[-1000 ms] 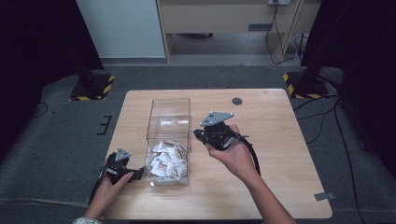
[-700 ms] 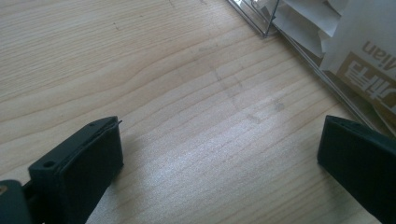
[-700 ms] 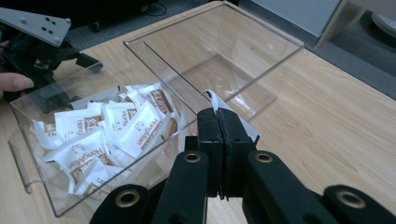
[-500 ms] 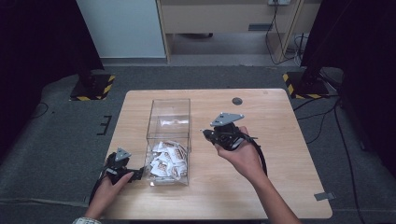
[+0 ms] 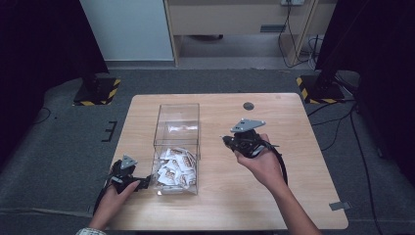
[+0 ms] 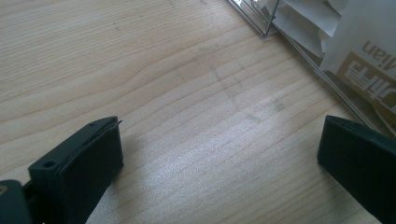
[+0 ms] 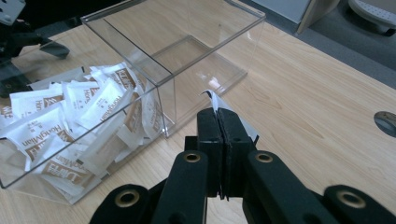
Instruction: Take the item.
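**Sachet pinched at its edge, beside the clear box**

Sachet (image 7: 212, 99) is the thing in hand: a thin white paper packet, clamped between the closed jaws of the right gripper (image 7: 218, 122), with only a small corner and a sliver of its edge peeking past the pads. It hangs above the table (image 5: 293, 122), just to the right of the clear box (image 5: 177, 128). By its look it is very light and limp, probably filled with loose powder, so it should fold and swing rather than hold its shape. The paper skin looks smooth and could slide out of a weak pinch; a hard squeeze on the filled middle might burst it. A flat sealed edge seems the best place to grip.

The left gripper (image 5: 136, 180) rests on the table at the box's near left corner, its jaws spread wide with nothing between them.

Count: one box, two compartments. The far one is bare; the near one holds a heap of sachets (image 5: 173, 168), too overlapped to number exactly, plainly more than a dozen. One sachet is out.
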`<action>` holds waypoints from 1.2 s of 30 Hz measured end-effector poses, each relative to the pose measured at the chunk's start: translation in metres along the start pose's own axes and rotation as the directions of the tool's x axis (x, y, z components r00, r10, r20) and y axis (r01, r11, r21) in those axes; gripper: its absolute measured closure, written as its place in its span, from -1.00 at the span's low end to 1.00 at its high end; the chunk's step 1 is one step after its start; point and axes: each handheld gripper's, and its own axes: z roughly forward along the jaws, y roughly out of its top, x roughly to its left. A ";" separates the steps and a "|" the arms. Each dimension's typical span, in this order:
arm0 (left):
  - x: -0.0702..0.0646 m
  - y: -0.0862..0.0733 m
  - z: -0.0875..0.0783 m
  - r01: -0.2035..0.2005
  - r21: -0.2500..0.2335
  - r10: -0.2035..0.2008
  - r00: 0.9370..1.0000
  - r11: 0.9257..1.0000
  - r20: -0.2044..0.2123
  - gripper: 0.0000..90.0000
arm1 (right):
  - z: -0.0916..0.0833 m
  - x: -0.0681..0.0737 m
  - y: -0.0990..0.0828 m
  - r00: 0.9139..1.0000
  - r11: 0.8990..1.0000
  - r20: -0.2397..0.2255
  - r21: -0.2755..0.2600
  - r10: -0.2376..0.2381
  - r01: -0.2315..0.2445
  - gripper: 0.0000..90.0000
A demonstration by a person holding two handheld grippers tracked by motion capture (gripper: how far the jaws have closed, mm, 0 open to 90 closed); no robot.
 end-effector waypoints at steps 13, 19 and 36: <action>0.000 0.000 0.000 0.000 0.000 0.000 1.000 1.000 0.000 -1.00 | -0.003 -0.017 -0.015 0.999 1.000 0.032 0.009 0.028 -0.028 0.98; 0.000 0.000 0.000 0.000 0.000 0.000 1.000 1.000 0.000 -1.00 | -0.003 -0.023 -0.023 0.998 0.999 0.044 0.016 0.040 -0.041 0.98; 0.000 0.000 0.000 0.000 0.000 0.000 1.000 1.000 -0.001 -1.00 | -0.003 -0.044 -0.045 0.994 0.996 0.081 0.035 0.080 -0.083 0.97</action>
